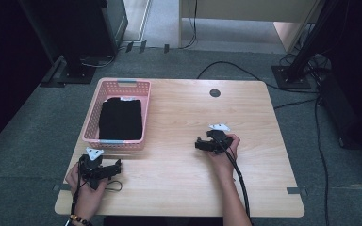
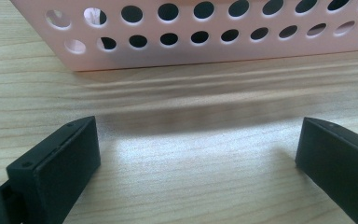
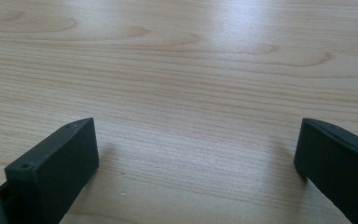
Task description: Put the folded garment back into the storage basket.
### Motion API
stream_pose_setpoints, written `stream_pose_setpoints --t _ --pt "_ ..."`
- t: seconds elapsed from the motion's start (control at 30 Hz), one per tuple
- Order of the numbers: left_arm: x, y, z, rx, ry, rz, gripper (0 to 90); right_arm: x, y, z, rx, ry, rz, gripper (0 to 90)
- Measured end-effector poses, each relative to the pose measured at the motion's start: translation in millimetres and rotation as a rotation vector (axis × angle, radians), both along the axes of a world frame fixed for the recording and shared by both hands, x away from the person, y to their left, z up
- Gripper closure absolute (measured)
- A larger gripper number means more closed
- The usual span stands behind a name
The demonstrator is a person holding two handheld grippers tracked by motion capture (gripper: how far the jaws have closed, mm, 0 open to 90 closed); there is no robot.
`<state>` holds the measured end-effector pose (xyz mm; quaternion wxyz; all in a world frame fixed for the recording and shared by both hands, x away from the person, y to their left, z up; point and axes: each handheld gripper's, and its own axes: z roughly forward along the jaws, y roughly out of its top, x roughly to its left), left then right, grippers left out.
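The left gripper (image 1: pixel 115 165) rests with its fingers (image 2: pixel 56 168) spread apart on the pale wooden tabletop (image 1: pixel 179 179), just before the pink perforated plastic basket (image 1: pixel 118 113), which holds a folded black cloth (image 1: pixel 120 118). The right gripper (image 1: pixel 199 144), its fingers also apart, lies mid-tabletop, well apart from the basket.

Two black handheld grippers: the left gripper (image 1: pixel 115 168) and the right gripper (image 1: pixel 199 143) each carry a pale three-cornered plate on top and trail a black cable. Blocky black jaws show small screw holes. A beaded bracelet (image 1: pixel 78 220) circles the left wrist.
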<state>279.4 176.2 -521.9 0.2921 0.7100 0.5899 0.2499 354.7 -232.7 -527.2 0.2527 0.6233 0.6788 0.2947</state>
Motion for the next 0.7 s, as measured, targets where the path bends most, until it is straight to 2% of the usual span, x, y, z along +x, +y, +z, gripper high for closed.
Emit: stream_pose_setpoints --t 0.7 --pt "0.0 0.0 0.0 0.000 0.000 0.000 0.0 -6.6 -20.2 -0.2 -0.001 -0.001 -0.036 0.0"
